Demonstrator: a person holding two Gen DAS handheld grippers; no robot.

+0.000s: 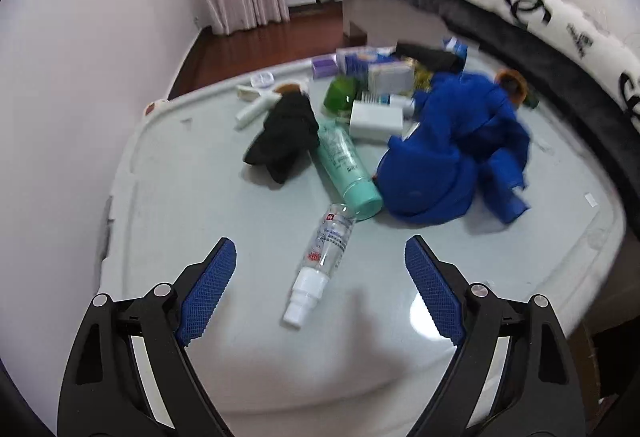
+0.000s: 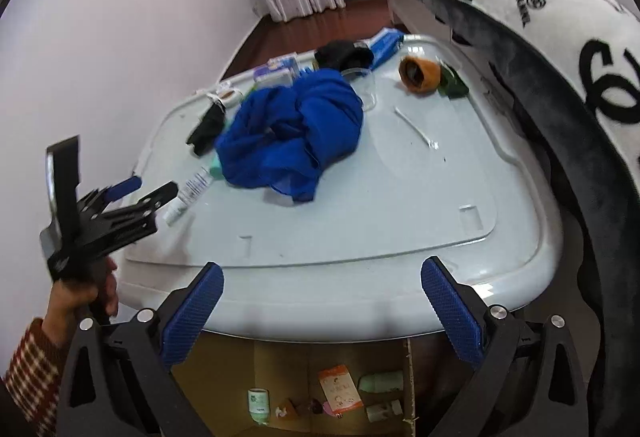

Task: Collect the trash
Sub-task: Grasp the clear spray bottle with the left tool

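A clear spray bottle with a white nozzle lies on the pale table, just ahead of my open, empty left gripper. Beyond it lie a green tube, a black cloth and a blue cloth. In the right wrist view the left gripper hovers at the table's left edge beside the spray bottle. My right gripper is open and empty, at the table's near edge above a cardboard box that holds several discarded items.
Boxes and small containers crowd the table's far end. An orange cup and a cotton swab lie to the right. A bed with a patterned blanket borders the table on the right. A wall stands on the left.
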